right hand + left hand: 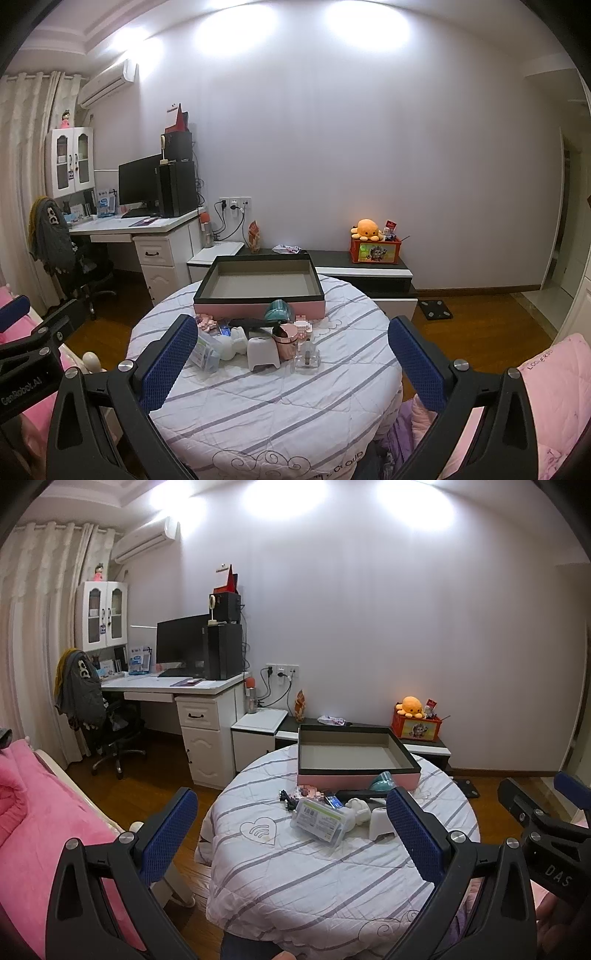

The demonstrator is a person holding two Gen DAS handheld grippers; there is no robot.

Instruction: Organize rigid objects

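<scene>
A round table under a striped white cloth point(295, 871) point(280, 402) bears a pink box with a black rim point(354, 755) point(258, 286), open and empty. In front of the box lies a cluster of small objects: a clear plastic case point(321, 821) point(205, 350), a white figurine point(359, 809) point(236, 341), a white stool-shaped piece point(380, 823) point(263, 352), a teal jar point(382, 781) point(279, 312), a pink cup point(286, 338) and a glass bottle point(307, 357). My left gripper point(291, 840) and right gripper point(295, 363) both hang open, short of the cluster, holding nothing.
A pink bed point(40, 834) lies at the left and pink bedding point(554, 398) at the right. Behind the table stand a white desk with a monitor point(181, 642), an office chair point(107, 720) and a low cabinet with a red toy box point(417, 729). Wooden floor surrounds the table.
</scene>
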